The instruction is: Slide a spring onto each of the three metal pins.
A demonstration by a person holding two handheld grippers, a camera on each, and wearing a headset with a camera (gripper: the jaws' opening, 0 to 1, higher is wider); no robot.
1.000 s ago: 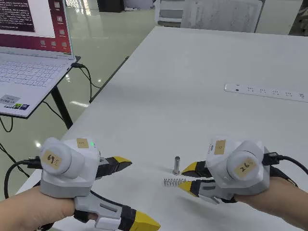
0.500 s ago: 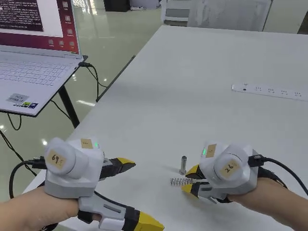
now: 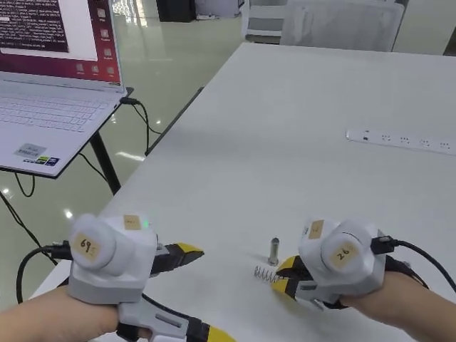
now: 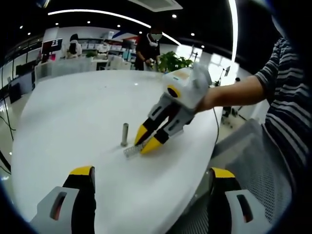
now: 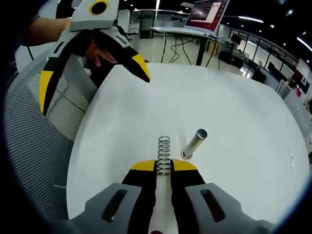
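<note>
Your right tongs (image 5: 163, 165) pinch the spring (image 5: 164, 151), likely light and easily bent, by its near end, a sensible hold, just beside the upright pin (image 5: 194, 143) on the worktop (image 3: 285, 142), while your left tongs (image 4: 151, 171) hang wide open.

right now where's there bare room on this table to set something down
The white tabletop between the long white power strip and the short upright metal pin is bare. So is the stretch between the open left gripper and the pin. Crowded at the pin, where jaws of the right gripper hold the small wire spring.
</note>
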